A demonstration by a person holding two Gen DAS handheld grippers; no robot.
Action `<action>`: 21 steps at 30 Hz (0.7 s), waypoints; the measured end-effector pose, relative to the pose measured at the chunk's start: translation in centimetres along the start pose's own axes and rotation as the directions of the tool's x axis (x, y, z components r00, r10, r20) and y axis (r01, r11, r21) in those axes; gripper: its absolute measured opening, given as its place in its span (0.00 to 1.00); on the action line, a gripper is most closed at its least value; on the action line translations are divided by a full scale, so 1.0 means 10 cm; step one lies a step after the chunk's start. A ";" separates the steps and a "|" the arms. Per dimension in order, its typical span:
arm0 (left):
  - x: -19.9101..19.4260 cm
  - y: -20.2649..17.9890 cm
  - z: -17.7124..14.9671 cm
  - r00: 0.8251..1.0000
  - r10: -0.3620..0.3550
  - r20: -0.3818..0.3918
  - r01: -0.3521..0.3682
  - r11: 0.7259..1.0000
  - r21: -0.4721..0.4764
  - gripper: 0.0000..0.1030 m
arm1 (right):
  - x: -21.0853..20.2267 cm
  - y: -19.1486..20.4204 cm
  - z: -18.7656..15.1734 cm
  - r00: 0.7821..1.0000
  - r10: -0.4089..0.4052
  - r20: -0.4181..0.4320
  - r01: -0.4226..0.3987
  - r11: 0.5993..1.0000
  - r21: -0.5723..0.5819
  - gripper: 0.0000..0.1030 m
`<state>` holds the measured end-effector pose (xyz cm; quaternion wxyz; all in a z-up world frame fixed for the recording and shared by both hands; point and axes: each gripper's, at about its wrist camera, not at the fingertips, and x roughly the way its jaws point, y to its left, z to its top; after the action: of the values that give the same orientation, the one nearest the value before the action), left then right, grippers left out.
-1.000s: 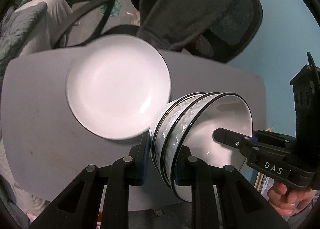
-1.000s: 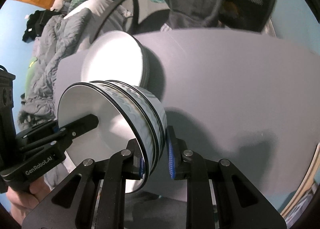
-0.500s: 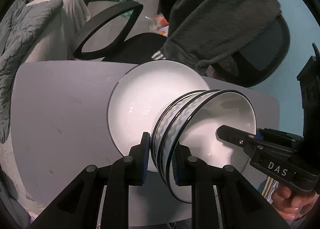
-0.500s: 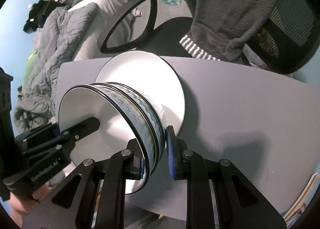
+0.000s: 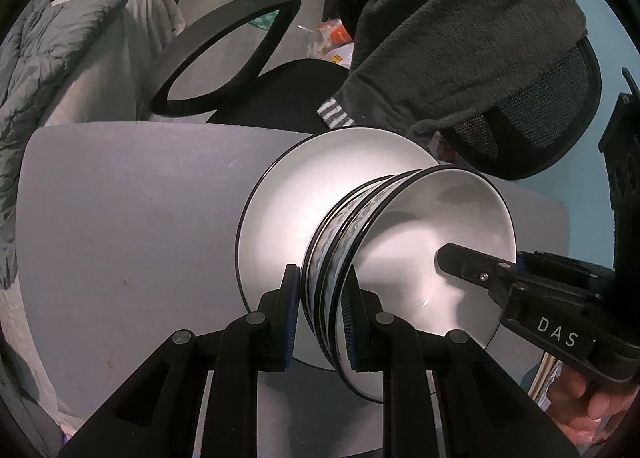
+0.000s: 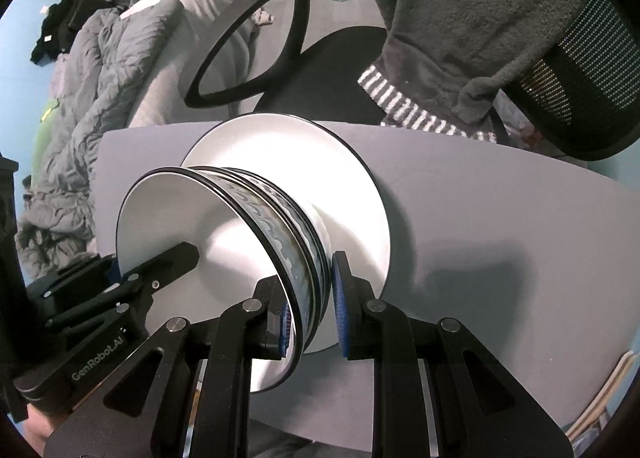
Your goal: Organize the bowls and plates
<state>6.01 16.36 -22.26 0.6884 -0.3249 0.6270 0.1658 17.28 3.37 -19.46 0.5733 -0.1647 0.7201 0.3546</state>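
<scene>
Bowls (image 5: 404, 258), nested in a stack with dark rims and a wavy pattern, are over the white plate (image 5: 304, 194) on the gray table (image 5: 120, 218). Left gripper (image 5: 320, 314) clamps the stack's rim on one side, and right gripper (image 6: 310, 306) clamps the opposite rim. Beyond the table stands a black chair (image 5: 280, 94).

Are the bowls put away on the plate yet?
Nearly. Done: the bowls are nested into one stack. In hand: the left gripper and right gripper each pinch its rim, holding it over the white plate on the grey table. Left: set it down and let go.
</scene>
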 end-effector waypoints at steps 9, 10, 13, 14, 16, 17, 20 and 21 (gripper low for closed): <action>-0.05 0.13 -0.06 0.998 0.033 0.051 -0.031 0.999 -0.039 0.39 | 0.00 0.00 -0.02 0.997 -0.063 0.031 0.063 0.998 0.003 0.43; -0.07 0.16 -0.08 0.998 0.032 0.057 -0.030 0.998 -0.048 0.41 | -0.02 0.00 -0.03 0.996 -0.080 0.040 0.080 0.997 0.003 0.48; -0.18 0.22 -0.13 0.995 0.038 0.092 -0.032 0.997 -0.067 0.50 | -0.12 -0.02 -0.05 0.990 -0.118 0.077 0.117 0.993 0.012 0.54; -0.22 0.22 -0.15 0.994 0.038 0.103 -0.031 0.997 -0.073 0.52 | -0.15 -0.03 -0.05 0.988 -0.127 0.085 0.127 0.992 0.011 0.56; -0.32 0.24 -0.19 0.991 0.036 0.126 -0.026 0.996 -0.084 0.54 | -0.26 -0.01 -0.07 0.981 -0.153 0.117 0.154 0.988 0.003 0.61; -0.39 0.24 -0.21 0.989 0.034 0.141 -0.022 0.996 -0.090 0.55 | -0.30 0.00 -0.08 0.978 -0.164 0.129 0.165 0.986 -0.001 0.63; -0.56 0.23 -0.25 0.981 0.042 0.187 -0.024 0.995 -0.098 0.57 | -0.47 0.06 -0.13 0.962 -0.206 0.177 0.214 0.976 -0.026 0.64; -0.63 0.23 -0.26 0.976 0.044 0.212 -0.023 0.995 -0.099 0.60 | -0.53 0.09 -0.15 0.955 -0.222 0.195 0.233 0.972 -0.036 0.64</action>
<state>1.57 17.50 -16.65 0.7324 -0.3273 0.5461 0.2414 17.19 2.07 -14.06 0.6714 -0.2286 0.6277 0.3210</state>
